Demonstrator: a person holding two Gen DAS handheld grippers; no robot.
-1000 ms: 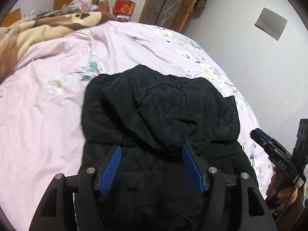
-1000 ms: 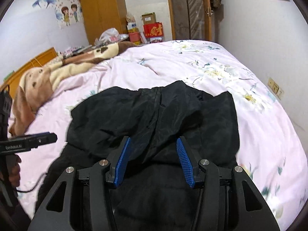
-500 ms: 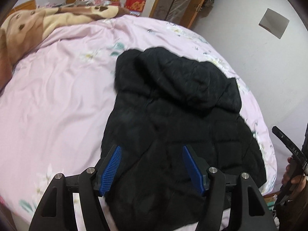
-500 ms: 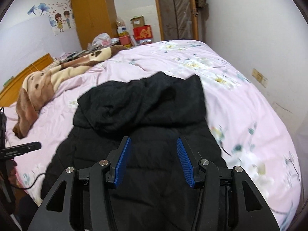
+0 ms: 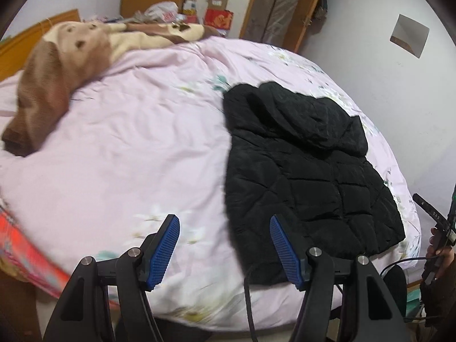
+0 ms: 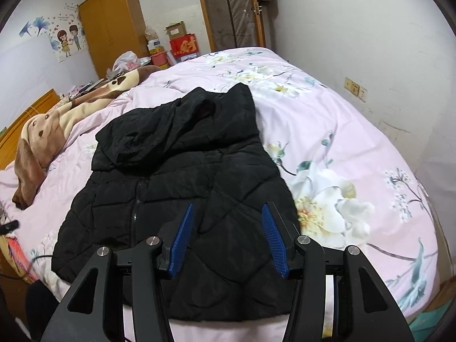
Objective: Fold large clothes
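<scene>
Both grippers [image 5: 225,252] [image 6: 228,239] farther from jacket [image 6: 182,176]

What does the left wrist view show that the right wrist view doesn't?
Only left wrist: the left tool, open over bare quilt beside the jacket's edge; the person's hand at the right border; a grey wall panel.
Only right wrist: the right tool, open above the jacket's lower part; a wardrobe; a cartoon wall sticker; a wall socket.
Both: the black jacket flat on the pink quilt, hood folded down, brown blanket behind.
</scene>
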